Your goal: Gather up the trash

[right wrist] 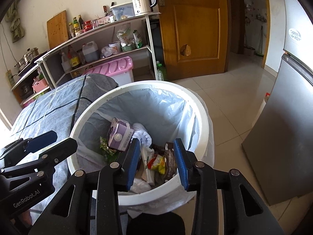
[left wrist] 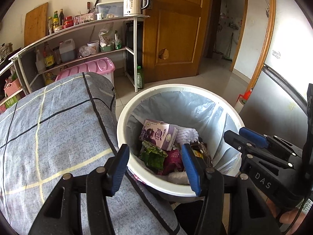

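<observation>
A white trash bin (left wrist: 125,117) with a pale blue liner stands on the floor beside a cloth-covered table; it also shows in the right wrist view (right wrist: 203,117). Inside lie a purple milk carton (left wrist: 156,135), a green wrapper (left wrist: 152,156), a white foam net (left wrist: 185,135) and a brown wrapper (right wrist: 170,160). My left gripper (left wrist: 156,168) is open and empty above the bin's near rim. My right gripper (right wrist: 157,160) is open and empty over the bin's near side. Each gripper shows in the other's view: the right one (left wrist: 242,135), the left one (right wrist: 52,141).
A table with a grey-blue checked cloth (left wrist: 49,127) lies left of the bin. Behind stand a shelf rack (left wrist: 88,39) with bottles and a kettle (left wrist: 135,2), a pink storage box (left wrist: 92,68), a wooden door (left wrist: 172,29) and a grey fridge (right wrist: 283,127) at right.
</observation>
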`<state>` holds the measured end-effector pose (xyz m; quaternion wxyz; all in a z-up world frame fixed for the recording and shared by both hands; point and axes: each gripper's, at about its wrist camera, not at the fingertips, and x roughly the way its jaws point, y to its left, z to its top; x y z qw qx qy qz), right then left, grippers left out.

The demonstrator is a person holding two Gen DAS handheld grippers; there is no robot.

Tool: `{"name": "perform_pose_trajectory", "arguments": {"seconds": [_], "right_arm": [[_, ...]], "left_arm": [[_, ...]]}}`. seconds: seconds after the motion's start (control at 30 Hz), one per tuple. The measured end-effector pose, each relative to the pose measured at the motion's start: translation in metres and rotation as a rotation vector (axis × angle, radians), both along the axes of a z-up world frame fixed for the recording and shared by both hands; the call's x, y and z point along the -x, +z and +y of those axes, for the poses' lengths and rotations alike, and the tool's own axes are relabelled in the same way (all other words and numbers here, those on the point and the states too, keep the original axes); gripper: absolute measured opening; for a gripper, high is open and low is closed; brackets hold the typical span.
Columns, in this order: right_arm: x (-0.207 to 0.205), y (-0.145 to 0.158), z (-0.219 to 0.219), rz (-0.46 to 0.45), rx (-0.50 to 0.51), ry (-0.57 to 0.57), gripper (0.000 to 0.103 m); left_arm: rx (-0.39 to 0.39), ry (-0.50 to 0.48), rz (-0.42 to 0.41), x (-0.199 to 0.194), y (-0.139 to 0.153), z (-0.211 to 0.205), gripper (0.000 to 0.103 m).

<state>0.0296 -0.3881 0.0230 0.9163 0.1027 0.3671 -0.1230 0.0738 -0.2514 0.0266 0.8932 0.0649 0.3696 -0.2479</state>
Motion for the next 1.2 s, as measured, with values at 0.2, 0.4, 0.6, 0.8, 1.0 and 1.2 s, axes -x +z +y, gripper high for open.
{"name": "perform_pose_trajectory", "arguments": {"seconds": [0.2,0.4,0.6,0.8,1.0,1.2], "right_arm": [[0.029,0.007,0.013,-0.058,0.008,-0.026,0.037],[0.050,0.011,0.028,-0.095,0.034,-0.023,0.038],[0.068,0.008,0.042,-0.121,0.070,-0.027,0.038],[0.076,0.008,0.046,-0.136,0.061,-0.035,0.038],[0.081,0.008,0.053,-0.152,0.070,-0.028,0.038],[0.081,0.008,0.056,-0.156,0.071,-0.025,0.038]], "left_arm": [[-0.001,0.050,-0.057,0.025,0.001,0.020,0.057],[0.018,0.086,-0.070,0.044,0.000,0.036,0.057],[-0.022,0.116,-0.103,0.063,-0.006,0.044,0.058],[-0.003,0.120,-0.110,0.071,-0.007,0.052,0.058],[0.000,0.129,-0.127,0.077,-0.005,0.055,0.058],[0.002,0.137,-0.125,0.078,-0.005,0.059,0.058]]}}
